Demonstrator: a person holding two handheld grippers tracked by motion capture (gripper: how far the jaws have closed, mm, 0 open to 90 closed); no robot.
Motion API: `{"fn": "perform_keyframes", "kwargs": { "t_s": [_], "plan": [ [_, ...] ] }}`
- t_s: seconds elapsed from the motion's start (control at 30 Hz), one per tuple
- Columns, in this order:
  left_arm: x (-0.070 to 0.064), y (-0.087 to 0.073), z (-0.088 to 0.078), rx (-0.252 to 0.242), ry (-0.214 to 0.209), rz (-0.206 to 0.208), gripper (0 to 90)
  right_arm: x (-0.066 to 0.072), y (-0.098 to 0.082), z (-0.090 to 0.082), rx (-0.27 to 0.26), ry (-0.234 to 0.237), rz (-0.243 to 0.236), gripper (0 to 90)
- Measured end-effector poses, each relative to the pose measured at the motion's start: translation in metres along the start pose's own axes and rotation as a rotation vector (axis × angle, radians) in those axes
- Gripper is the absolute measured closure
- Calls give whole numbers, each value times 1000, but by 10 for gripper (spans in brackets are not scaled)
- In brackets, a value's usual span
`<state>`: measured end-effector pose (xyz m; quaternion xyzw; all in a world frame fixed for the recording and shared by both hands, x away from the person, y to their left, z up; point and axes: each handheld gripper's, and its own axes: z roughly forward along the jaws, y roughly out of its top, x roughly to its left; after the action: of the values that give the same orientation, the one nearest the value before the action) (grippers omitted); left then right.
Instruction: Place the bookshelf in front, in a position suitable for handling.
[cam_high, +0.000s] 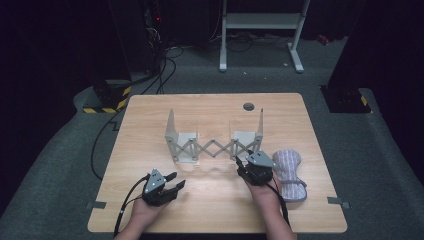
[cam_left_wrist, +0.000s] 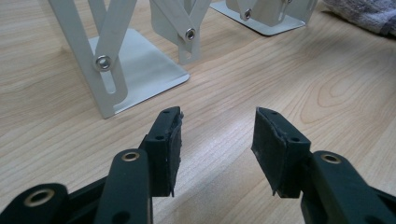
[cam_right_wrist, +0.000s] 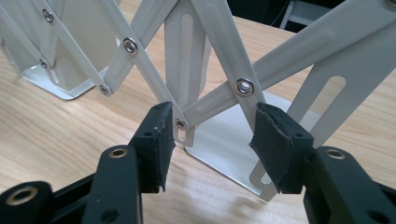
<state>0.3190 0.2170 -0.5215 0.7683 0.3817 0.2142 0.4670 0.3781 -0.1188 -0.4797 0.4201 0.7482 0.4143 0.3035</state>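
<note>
On a pale wooden worktop (cam_high: 150, 210) stands one white metal expanding rack (cam_high: 214, 145): two upright end plates joined by a single scissor lattice, stretched across the middle of the board. Just right of its right end lies one folded grey cloth (cam_high: 289, 172), flat on the wood. Two hand-held grippers are at work, one in each of the person's hands. The left hand-held gripper (cam_high: 175, 181) sits near the front edge, apart from the rack, its jaws spread with nothing between them. The right hand-held gripper (cam_high: 242, 162) is at the lower right end of the lattice, jaws set apart on either side of a slotted strut, no pad pressing on the metal. The rack holds nothing between its plates. Seen from above, the whole layout shows: worktop, rack, cloth and a small grey grommet (cam_high: 248, 106) near the far edge. The left gripper view brings in the rack's left base plate (cam_left_wrist: 140, 70) and bare wood between its pads (cam_left_wrist: 170, 149). The right gripper view shows rivets and crossing struts (cam_right_wrist: 219, 56) close up, with the right base plate (cam_right_wrist: 224, 140) behind
</note>
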Motion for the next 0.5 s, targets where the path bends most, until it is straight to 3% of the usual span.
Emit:
{"fn": "perform_keyframes", "kwargs": {
  "t_s": [0.17,0.37,0.5],
  "plan": [
    [3,0,0,4,-12,-36,516,-3,4,6,8,0,-3,461],
    [5,-1,-2,1,16,-23,518,-6,8,15,11,-7,-5,453],
    [8,0,-3,3,22,-39,505,-6,10,17,13,-3,-2,438]
  ]
}}
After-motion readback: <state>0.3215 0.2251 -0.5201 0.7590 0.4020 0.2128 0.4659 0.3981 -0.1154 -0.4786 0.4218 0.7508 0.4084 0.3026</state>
